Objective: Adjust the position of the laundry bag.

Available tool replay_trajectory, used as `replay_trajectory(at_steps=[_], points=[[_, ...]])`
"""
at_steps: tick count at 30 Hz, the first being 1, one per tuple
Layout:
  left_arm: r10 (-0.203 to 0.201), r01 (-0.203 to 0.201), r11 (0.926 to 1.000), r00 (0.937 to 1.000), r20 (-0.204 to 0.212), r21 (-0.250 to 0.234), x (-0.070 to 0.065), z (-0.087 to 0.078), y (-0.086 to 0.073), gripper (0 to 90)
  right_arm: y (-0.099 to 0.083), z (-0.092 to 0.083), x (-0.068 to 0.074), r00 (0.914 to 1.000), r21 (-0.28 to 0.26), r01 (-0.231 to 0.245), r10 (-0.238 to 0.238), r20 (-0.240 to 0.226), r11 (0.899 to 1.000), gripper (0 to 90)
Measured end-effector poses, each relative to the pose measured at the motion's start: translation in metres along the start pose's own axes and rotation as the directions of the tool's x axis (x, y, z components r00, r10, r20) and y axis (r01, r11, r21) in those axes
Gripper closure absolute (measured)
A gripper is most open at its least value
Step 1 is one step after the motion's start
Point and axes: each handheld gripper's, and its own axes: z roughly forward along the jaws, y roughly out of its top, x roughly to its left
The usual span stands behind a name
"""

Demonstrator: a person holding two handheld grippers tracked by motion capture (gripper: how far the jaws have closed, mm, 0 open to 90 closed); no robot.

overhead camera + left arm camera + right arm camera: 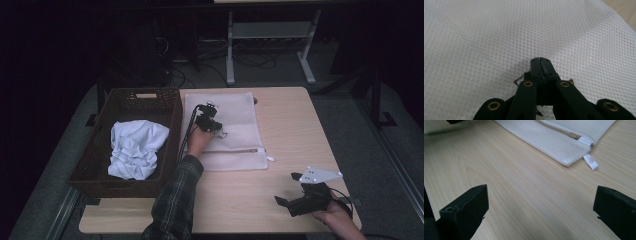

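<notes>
A white mesh bag (235, 130) lies flat on the wooden table (295, 120), its zipper (240, 150) along the near edge. My left gripper (210, 110) is over the bag's middle, held by a hand in a plaid sleeve. In the left gripper view its jaws are shut (540, 61), tips down on the mesh (486, 37); I cannot tell whether any fabric is pinched. My right gripper (287, 189) hovers open over bare table at the near right. In the right gripper view its jaws stand wide apart (539, 205), with the bag's corner (554, 137) and white pull tab (591, 162) beyond.
A dark wicker basket (125, 95) stands at the table's left, holding a crumpled white cloth (135, 149). Bare wood stretches right of the bag. Behind the table are a dark floor, cables and a metal stand (230, 50).
</notes>
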Motion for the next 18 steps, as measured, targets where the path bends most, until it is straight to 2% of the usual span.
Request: replay_trajectory(at_steps=[6, 7, 11, 18], points=[[-0.004, 0.004, 1.0, 1.0, 0.007, -0.001, -0.009, -0.003, -0.006, 90.0, 0.0, -0.001, 0.001, 1.0, -0.001, 0.001, -0.001, 0.004, 1.0, 0.0], [0.009, -0.009, 1.0, 1.0, 0.005, 0.002, -0.012, -0.004, -0.008, 90.0, 0.0, -0.001, 0.0, 1.0, -0.003, 0.002, -0.002, 0.006, 1.0, 0.0], [0.013, -0.013, 0.9999, 0.9999, 0.008, -0.003, -0.015, -0.005, -0.011, 90.0, 0.0, -0.002, 0.0, 1.0, -0.008, 0.002, -0.002, 0.007, 1.0, 0.0], [-0.001, 0.001, 0.9999, 0.9997, 0.023, -0.013, -0.023, -0.009, -0.019, 90.0, 0.001, -0.003, 0.0, 0.9999, -0.014, 0.001, -0.001, 0.012, 1.0, 0.0]])
